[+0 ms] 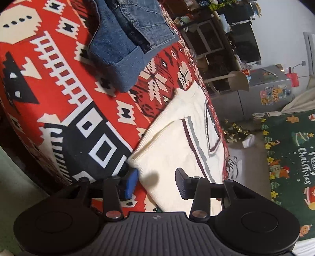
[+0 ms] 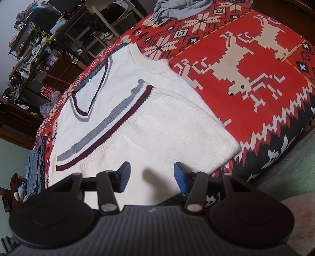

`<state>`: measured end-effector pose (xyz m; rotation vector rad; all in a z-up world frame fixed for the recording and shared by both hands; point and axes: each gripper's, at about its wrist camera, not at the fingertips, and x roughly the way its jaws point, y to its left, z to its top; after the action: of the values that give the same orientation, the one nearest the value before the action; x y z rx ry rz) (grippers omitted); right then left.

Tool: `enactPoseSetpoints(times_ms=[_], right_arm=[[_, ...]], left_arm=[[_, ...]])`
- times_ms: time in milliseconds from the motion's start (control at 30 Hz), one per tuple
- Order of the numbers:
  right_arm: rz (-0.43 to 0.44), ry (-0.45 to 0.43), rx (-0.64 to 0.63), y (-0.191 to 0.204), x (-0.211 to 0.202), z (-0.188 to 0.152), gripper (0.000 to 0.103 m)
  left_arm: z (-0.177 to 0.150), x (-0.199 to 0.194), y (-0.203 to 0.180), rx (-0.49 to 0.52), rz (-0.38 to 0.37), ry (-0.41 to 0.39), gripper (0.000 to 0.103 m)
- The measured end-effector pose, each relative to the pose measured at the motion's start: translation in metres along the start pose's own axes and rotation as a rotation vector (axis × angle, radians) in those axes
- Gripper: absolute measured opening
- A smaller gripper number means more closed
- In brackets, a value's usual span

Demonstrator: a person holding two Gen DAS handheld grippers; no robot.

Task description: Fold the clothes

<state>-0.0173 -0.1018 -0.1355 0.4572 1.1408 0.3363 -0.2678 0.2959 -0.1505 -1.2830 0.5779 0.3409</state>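
Observation:
A white knit sweater [image 2: 157,110] with maroon and grey stripes lies partly folded on a red patterned blanket [image 2: 256,69]. In the left wrist view the same sweater [image 1: 177,137] reaches toward me, and my left gripper [image 1: 156,182] hovers open over its near corner, pads apart with only flat knit below them. My right gripper [image 2: 151,174] stands open above the sweater's near edge, nothing pinched between its blue pads. Folded blue jeans [image 1: 128,39] lie farther back on the blanket.
A crumpled grey garment [image 2: 177,7] lies at the blanket's far end. More denim [image 2: 35,167] is stacked at the left edge. Cluttered shelves [image 2: 39,49], a green Christmas rug [image 1: 291,157] and a grey cabinet [image 1: 256,94] stand beyond the bed's edge.

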Motion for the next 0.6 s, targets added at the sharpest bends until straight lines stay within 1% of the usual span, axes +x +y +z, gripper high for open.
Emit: enactPoseSetpoints(times_ms=[67, 133, 233, 300, 333, 367, 433, 500, 600], right_arm=[[0.001, 0.0, -0.005, 0.001, 0.0, 0.0, 0.053], [0.002, 0.002, -0.007, 0.001, 0.001, 0.001, 0.053], [0.005, 0.006, -0.01, 0.001, 0.003, 0.001, 0.053], [0.006, 0.009, -0.012, 0.002, 0.003, 0.001, 0.054], [0.007, 0.009, -0.013, 0.002, 0.003, 0.001, 0.054], [0.008, 0.009, -0.013, 0.002, 0.003, 0.001, 0.054], [0.01, 0.008, -0.011, 0.002, 0.003, 0.001, 0.054], [0.01, 0.007, -0.009, 0.002, 0.003, 0.001, 0.054], [0.002, 0.005, -0.018, 0.003, 0.003, 0.001, 0.054]], left_arm=[[-0.004, 0.002, -0.002, -0.011, -0.002, -0.017, 0.042], [-0.008, 0.004, 0.001, -0.036, -0.019, -0.021, 0.042], [-0.018, 0.011, 0.004, -0.072, -0.057, 0.003, 0.041], [-0.021, 0.011, 0.0, -0.047, -0.034, -0.008, 0.042], [-0.019, 0.011, -0.003, -0.032, -0.018, -0.007, 0.039], [-0.016, 0.01, -0.005, -0.018, 0.0, -0.009, 0.031], [-0.011, 0.007, -0.005, -0.006, 0.034, -0.045, 0.029], [-0.008, 0.0, -0.001, -0.02, 0.048, -0.081, 0.026], [-0.005, -0.005, 0.009, -0.06, 0.032, -0.107, 0.025]])
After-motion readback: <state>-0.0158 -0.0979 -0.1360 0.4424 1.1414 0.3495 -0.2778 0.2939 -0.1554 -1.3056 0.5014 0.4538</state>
